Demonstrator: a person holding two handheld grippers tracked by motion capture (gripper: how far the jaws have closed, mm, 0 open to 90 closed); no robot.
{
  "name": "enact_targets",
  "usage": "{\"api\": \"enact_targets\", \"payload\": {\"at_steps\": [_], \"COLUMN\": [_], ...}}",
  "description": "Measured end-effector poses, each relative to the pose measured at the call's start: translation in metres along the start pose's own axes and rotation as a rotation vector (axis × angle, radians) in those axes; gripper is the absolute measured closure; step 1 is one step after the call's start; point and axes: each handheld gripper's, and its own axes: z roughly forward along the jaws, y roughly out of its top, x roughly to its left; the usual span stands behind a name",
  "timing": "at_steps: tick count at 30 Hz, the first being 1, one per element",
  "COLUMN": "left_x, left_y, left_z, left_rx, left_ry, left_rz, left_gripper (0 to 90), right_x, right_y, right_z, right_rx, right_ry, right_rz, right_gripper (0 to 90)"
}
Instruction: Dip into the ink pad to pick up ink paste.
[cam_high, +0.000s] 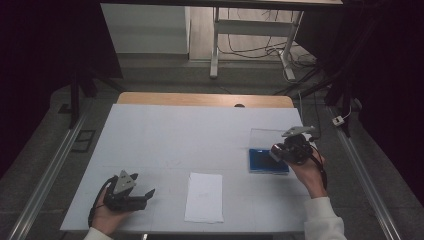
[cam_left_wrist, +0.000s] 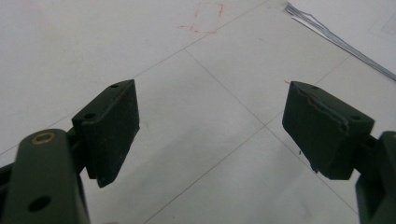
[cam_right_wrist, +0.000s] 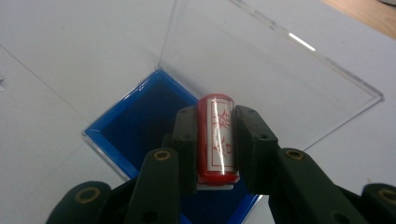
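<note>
My right gripper (cam_right_wrist: 215, 122) is shut on a small red cylinder (cam_right_wrist: 215, 140) with white panels and red markings, held above a blue box (cam_right_wrist: 135, 121) whose clear lid (cam_right_wrist: 261, 60) stands open behind it. In the high view the right gripper (cam_high: 287, 149) hovers over the right edge of the blue box (cam_high: 262, 161) at the table's right. My left gripper (cam_high: 142, 196) rests low at the front left, open, nothing between its fingers (cam_left_wrist: 114, 126). A sheet of white paper (cam_high: 204, 197) lies near the front edge between the two hands.
The table (cam_high: 180, 135) is covered in white with faint grid lines; a wooden edge (cam_high: 205, 99) shows at the back. Faint red marks (cam_left_wrist: 201, 21) and the paper's edge (cam_left_wrist: 336, 39) lie ahead of the left gripper. A desk frame and cables (cam_high: 250, 45) stand on the floor beyond.
</note>
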Motion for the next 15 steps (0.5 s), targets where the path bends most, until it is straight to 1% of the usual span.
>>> {"api": "enact_targets", "payload": {"at_steps": [1, 3, 4, 7, 11, 12, 13, 14, 15], "left_x": [0.0, -0.001, -0.001, 0.0, -0.001, -0.001, -0.001, -0.001, -0.001], "left_y": [0.0, 0.0, 0.0, 0.0, 0.0, 0.0, 0.0, 0.0, 0.0], "left_z": [0.0, 0.0, 0.0, 0.0, 0.0, 0.0, 0.0, 0.0, 0.0], "left_rx": [0.0, 0.004, 0.005, 0.001, 0.004, 0.005, 0.004, 0.004, 0.003], "left_ry": [0.001, 0.002, 0.002, 0.001, 0.001, 0.002, 0.001, 0.001, 0.002], "left_rz": [0.001, 0.004, 0.004, 0.002, 0.004, 0.004, 0.004, 0.004, 0.002], "left_gripper": [18.9, 18.9, 18.9, 18.9, 19.0, 19.0, 19.0, 18.9, 19.0], "right_x": [0.001, 0.002, 0.004, 0.006, 0.009, 0.009, 0.01, 0.01, 0.009], "right_y": [0.0, 0.0, 0.001, 0.002, 0.003, 0.003, 0.002, 0.001, 0.002], "right_z": [0.003, 0.005, 0.008, 0.011, 0.014, 0.016, 0.018, 0.02, 0.02], "right_rx": [0.007, 0.015, 0.025, 0.034, 0.042, 0.049, 0.069, 0.073, 0.086], "right_ry": [0.01, 0.008, 0.012, 0.017, 0.022, 0.021, 0.018, 0.012, 0.016], "right_rz": [-0.002, -0.001, -0.009, -0.022, -0.026, -0.026, -0.032, -0.035, -0.018], "right_gripper": [70.5, 70.5, 70.5, 70.5, 70.5, 70.5, 70.5, 70.6, 70.6]}}
